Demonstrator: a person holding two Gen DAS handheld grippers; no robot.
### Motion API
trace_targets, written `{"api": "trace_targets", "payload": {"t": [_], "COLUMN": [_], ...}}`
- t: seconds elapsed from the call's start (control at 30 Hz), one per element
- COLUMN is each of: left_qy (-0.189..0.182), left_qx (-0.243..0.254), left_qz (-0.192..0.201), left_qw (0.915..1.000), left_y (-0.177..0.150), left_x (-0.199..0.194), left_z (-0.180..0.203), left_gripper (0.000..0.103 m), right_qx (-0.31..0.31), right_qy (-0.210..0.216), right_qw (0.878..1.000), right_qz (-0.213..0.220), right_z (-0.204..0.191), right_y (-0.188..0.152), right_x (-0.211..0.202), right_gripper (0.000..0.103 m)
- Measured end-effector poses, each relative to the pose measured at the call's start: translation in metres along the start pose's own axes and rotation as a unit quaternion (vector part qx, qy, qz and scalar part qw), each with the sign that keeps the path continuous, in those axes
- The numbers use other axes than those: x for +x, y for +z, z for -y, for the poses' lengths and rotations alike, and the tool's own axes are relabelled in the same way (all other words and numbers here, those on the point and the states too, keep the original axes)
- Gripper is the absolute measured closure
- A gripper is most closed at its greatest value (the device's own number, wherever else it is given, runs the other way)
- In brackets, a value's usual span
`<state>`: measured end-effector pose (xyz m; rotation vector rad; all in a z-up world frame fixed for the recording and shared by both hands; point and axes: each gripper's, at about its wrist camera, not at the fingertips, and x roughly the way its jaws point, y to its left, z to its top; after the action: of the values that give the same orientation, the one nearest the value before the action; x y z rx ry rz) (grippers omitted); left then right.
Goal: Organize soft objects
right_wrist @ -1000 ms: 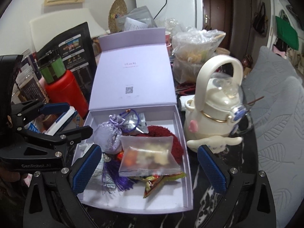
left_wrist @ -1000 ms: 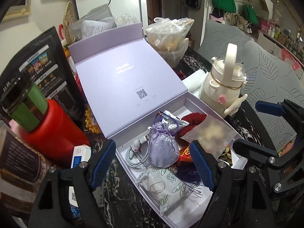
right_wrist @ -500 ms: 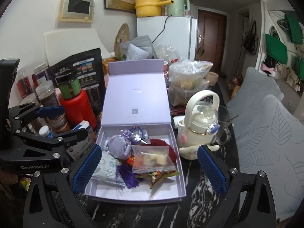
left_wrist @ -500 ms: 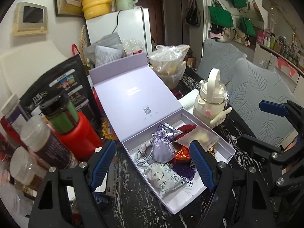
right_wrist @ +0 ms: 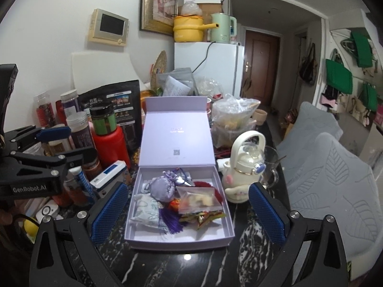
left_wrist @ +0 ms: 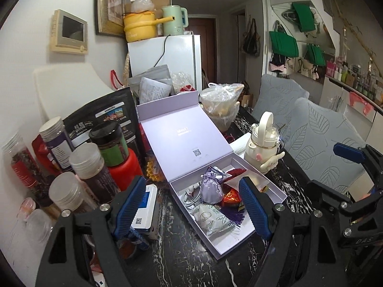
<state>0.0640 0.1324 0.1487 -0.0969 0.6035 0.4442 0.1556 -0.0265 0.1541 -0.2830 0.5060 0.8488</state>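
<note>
An open lavender box (right_wrist: pixel 222 238) with its lid upright sits on the dark marble table; it also shows in the left wrist view (left_wrist: pixel 275 191). Inside lie a lavender drawstring pouch (right_wrist: pixel 162 189) (left_wrist: pixel 211 189), a leaf-print sachet (right_wrist: pixel 146 209) (left_wrist: pixel 211 217), a purple tassel (right_wrist: pixel 168 220), a clear snack bag (right_wrist: pixel 199 198), a red item and a white cable (left_wrist: pixel 189 197). My left gripper (left_wrist: pixel 191 209) is open and empty, held back above the box's near end. My right gripper (right_wrist: pixel 188 214) is open and empty, in front of the box.
Jars and a red flask (right_wrist: pixel 109 141) crowd the table's left side, beside a blue-white carton (right_wrist: pixel 109 173). A cream kettle-shaped bottle (right_wrist: pixel 246 167) and a glass mug (right_wrist: pixel 271 165) stand right of the box. Plastic bags (right_wrist: pixel 231 117) sit behind. Grey cushions (right_wrist: pixel 335 167) lie on the right.
Both grippers have pulled back and up from the box, so it looks smaller and more of the room shows. Both stay open and empty. The box contents have not moved.
</note>
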Motion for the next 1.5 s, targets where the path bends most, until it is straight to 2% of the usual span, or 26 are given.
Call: {"api": "trace_targets", "payload": {"t": [0.13, 0.23, 0.3, 0.33, 0.73, 0.97, 1.17, 1.4, 1.5], "left_qy": [0.004, 0.004, 0.003, 0.004, 0.000, -0.043, -0.036, -0.041, -0.031], "left_qx": [-0.004, -0.003, -0.003, -0.003, 0.002, -0.008, -0.005, -0.010, -0.012], "left_qz": [0.010, 0.016, 0.021, 0.024, 0.038, 0.017, 0.007, -0.022, -0.028], "left_qw": [0.9999, 0.9999, 0.9998, 0.9997, 0.9993, 0.9989, 0.9993, 0.9989, 0.9991], "left_y": [-0.005, -0.010, -0.014, -0.016, -0.048, -0.074, -0.093, -0.113, -0.119], "left_x": [-0.014, -0.022, -0.027, -0.030, -0.043, -0.031, -0.021, -0.004, 0.001], "left_z": [-0.003, -0.004, -0.005, -0.005, -0.003, 0.000, 0.004, 0.005, 0.006], "left_gripper": [0.022, 0.018, 0.006, 0.004, 0.004, 0.004, 0.004, 0.004, 0.004], "right_qx": [-0.004, 0.001, 0.003, 0.005, 0.026, 0.037, 0.049, 0.062, 0.062], "right_qy": [-0.022, -0.025, -0.030, -0.036, -0.078, -0.081, -0.085, -0.081, -0.084], "right_qw": [1.000, 0.999, 0.999, 0.999, 0.996, 0.996, 0.995, 0.995, 0.994], "right_qz": [0.020, 0.027, 0.031, 0.035, 0.029, 0.023, 0.017, -0.011, -0.022], "right_z": [-0.007, -0.011, -0.013, -0.015, -0.026, -0.030, -0.031, -0.030, -0.031], "right_y": [-0.005, -0.009, -0.011, -0.013, -0.042, -0.068, -0.086, -0.109, -0.116], "right_x": [-0.019, -0.031, -0.037, -0.040, -0.050, -0.043, -0.039, -0.027, -0.023], "right_gripper": [0.001, 0.001, 0.001, 0.001, 0.001, 0.000, 0.001, 0.001, 0.001]}}
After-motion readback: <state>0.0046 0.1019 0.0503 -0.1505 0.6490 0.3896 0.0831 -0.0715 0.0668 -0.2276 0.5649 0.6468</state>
